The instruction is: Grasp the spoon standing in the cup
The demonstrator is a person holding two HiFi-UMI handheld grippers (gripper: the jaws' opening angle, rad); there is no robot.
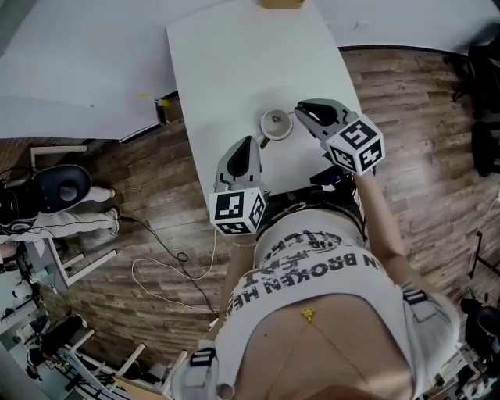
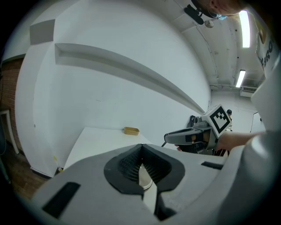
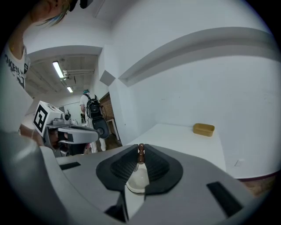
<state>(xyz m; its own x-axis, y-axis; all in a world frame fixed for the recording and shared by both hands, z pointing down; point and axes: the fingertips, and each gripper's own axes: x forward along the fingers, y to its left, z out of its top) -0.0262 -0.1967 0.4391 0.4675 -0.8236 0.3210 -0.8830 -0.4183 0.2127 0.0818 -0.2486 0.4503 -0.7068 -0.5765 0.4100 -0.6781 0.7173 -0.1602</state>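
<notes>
A white cup (image 1: 275, 123) stands on the white table (image 1: 234, 62), and a spoon (image 1: 287, 118) rises out of it toward the right. My right gripper (image 1: 299, 113) is shut on the spoon's brown handle tip (image 3: 141, 154), with the cup (image 3: 137, 181) just below the jaws. The left gripper (image 1: 248, 143) sits close to the cup's near left side, its jaws shut with tips meeting (image 2: 141, 146). The cup (image 2: 145, 178) shows through the gap under those tips; I cannot tell whether they touch it. Across the cup, each gripper sees the other: the right gripper (image 2: 167, 138), the left gripper (image 3: 96, 135).
A small tan box (image 1: 281, 3) lies at the table's far end (image 3: 203, 129). Wooden floor surrounds the table, with loose cables (image 1: 180, 266) at the left. A person with a backpack (image 3: 90, 110) stands far behind the left gripper. The holder's body fills the near side.
</notes>
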